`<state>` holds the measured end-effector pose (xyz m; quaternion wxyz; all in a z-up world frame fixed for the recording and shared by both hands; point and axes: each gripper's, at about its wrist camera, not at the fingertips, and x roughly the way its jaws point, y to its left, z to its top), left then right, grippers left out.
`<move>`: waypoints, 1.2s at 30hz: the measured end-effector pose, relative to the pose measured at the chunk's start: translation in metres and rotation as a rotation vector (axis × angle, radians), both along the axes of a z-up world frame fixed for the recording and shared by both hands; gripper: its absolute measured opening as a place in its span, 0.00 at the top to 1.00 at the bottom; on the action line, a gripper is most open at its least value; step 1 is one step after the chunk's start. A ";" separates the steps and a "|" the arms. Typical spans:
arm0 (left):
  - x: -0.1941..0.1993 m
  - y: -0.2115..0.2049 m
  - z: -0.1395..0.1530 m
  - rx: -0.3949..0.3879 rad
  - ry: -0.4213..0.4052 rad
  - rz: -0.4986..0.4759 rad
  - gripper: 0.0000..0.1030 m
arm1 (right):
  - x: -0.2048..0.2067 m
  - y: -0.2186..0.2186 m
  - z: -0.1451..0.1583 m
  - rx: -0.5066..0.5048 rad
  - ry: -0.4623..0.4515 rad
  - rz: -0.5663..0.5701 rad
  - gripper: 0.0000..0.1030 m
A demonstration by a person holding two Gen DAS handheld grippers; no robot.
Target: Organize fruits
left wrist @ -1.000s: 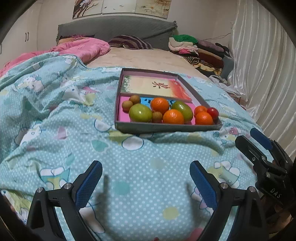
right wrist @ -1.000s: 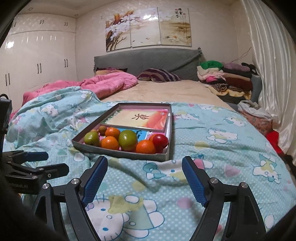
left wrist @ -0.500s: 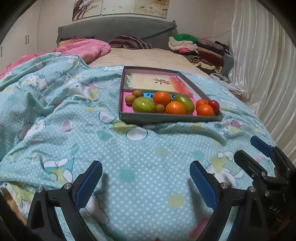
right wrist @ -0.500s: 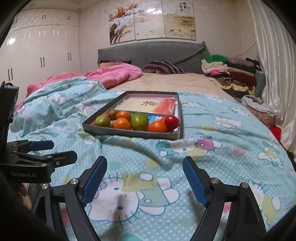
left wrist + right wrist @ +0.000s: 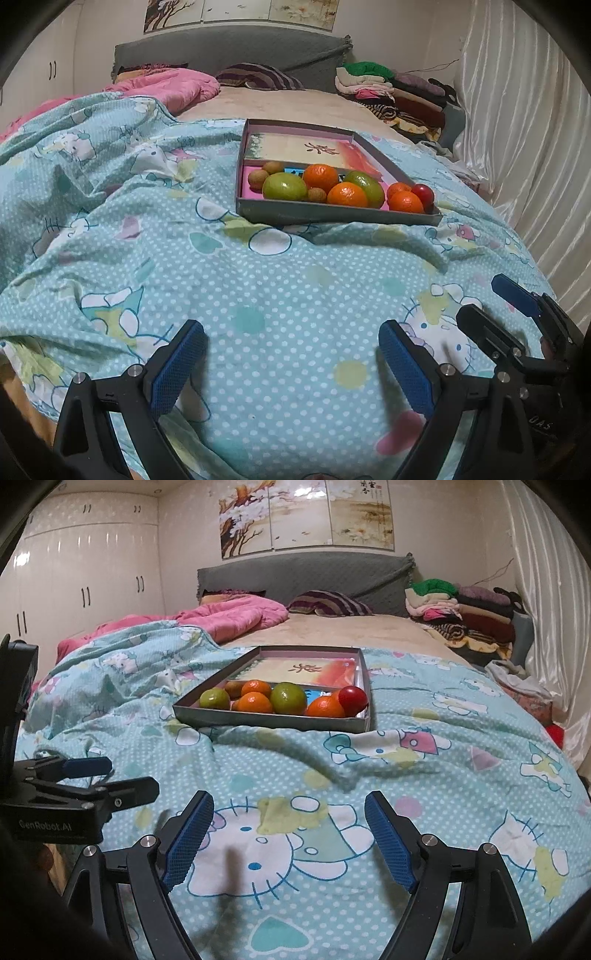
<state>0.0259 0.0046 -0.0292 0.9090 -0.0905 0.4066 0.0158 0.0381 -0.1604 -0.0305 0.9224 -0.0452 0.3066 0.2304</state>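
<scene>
A shallow grey tray (image 5: 332, 216) (image 5: 269, 720) lies on the bed ahead of both grippers. Its near compartment holds several fruits: green mangoes (image 5: 284, 187) (image 5: 288, 698), oranges (image 5: 347, 194) (image 5: 255, 703), small brown kiwis (image 5: 258, 178) and a red fruit (image 5: 423, 192) (image 5: 353, 697). The far compartment holds a printed card (image 5: 306, 148). My left gripper (image 5: 291, 354) is open over the blanket, well short of the tray, with nothing between its blue pads. My right gripper (image 5: 288, 830) is open too, empty, beside the left one (image 5: 85, 775).
A teal cartoon-print blanket (image 5: 258, 295) covers the bed, rumpled at the left. A pink quilt (image 5: 229, 620) and striped pillow (image 5: 328, 603) lie by the grey headboard. Folded clothes (image 5: 461, 616) are stacked at the back right. A white curtain (image 5: 535, 147) hangs along the right.
Both grippers have drawn back from the tray, which now looks smaller and farther off in each view. The jaws stay open and the fruits have not moved.
</scene>
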 end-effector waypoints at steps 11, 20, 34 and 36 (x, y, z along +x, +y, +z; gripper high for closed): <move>0.000 0.001 -0.001 0.003 0.000 0.004 0.07 | 0.002 0.001 -0.003 -0.005 0.003 -0.002 0.18; 0.000 0.002 0.000 0.003 0.006 0.006 0.07 | 0.004 0.000 -0.003 -0.004 0.006 -0.011 0.18; -0.001 0.002 0.001 0.014 0.002 0.016 0.07 | 0.003 0.000 -0.004 -0.009 0.007 -0.012 0.18; 0.000 0.003 0.002 0.016 0.000 0.018 0.07 | 0.003 0.000 -0.004 -0.010 0.008 -0.012 0.18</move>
